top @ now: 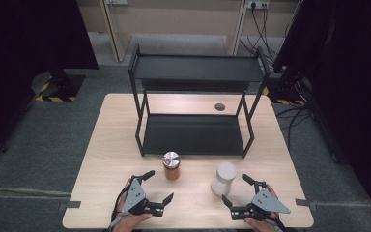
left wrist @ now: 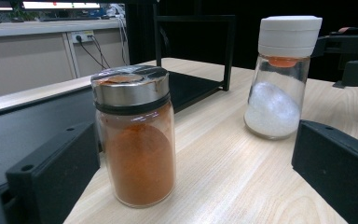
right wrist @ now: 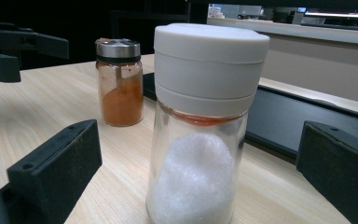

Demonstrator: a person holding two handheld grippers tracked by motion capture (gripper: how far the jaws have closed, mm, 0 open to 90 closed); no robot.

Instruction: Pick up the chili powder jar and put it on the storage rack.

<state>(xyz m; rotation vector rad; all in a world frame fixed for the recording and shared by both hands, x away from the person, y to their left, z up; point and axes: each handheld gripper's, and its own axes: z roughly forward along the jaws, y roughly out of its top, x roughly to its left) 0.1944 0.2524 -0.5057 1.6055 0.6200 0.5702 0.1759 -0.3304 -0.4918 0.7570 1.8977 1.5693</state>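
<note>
Left to right across the near half of the table (top: 101, 145). The left gripper (top: 160, 186), near the front edge, has its jaws spread wide and holds nothing. Just ahead of it stands the spice jar (top: 171, 166), upright under a metal lid and part full of orange powder; in the left gripper view the jar (left wrist: 134, 135) sits close to the left jaw but nothing presses on it. Right of centre stands the salt shaker (top: 223, 178), upright with a white cap, just ahead of the right gripper (top: 236, 188), whose jaws also gape empty to either side of it.

Progress, as judged: nothing is grasped or lifted yet; both containers rest on the tabletop and the work is at its start.

Surroundings: a black two-tier shelf (top: 195, 135), both tiers bare, occupies the middle of the table behind the containers. Nothing lies between either gripper and its container.
</note>
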